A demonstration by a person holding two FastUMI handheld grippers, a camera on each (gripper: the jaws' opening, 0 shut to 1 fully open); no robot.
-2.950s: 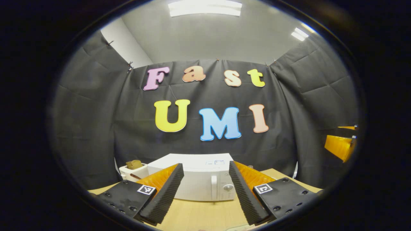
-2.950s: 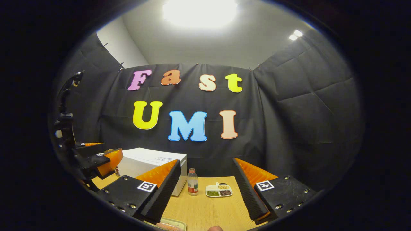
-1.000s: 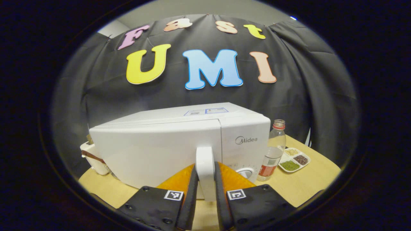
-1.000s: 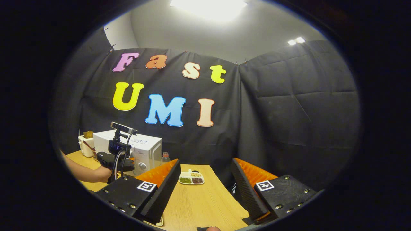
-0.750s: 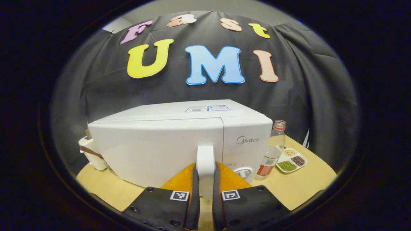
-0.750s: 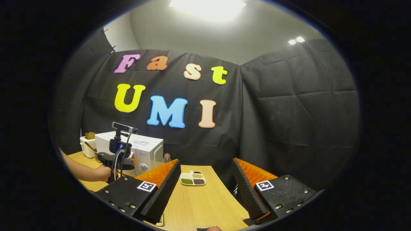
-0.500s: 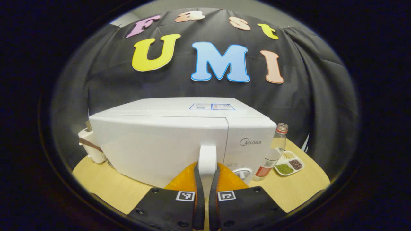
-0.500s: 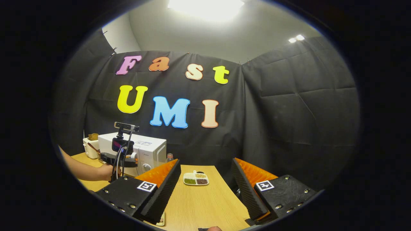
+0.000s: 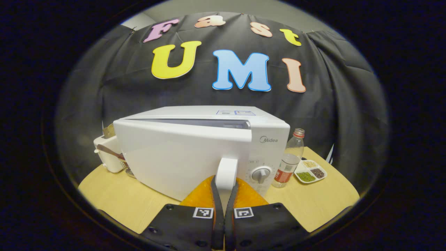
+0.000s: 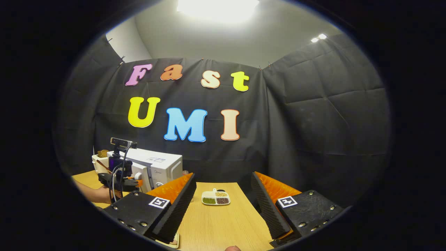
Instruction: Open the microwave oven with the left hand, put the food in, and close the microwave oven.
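Opening step: left gripper (image 9: 224,181) clamped on door handle (image 9: 226,172), door (image 9: 181,157) ajar; right gripper (image 10: 223,205) spread, empty. Next: wider swing.

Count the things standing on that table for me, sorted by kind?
White box-shaped microwave oven: 1
Clear plastic bottle with red label: 1
White divided dish of beans: 1
White toaster-like appliance: 1
Total: 4

Right gripper (image 10: 223,205) agape above table (image 10: 223,223)
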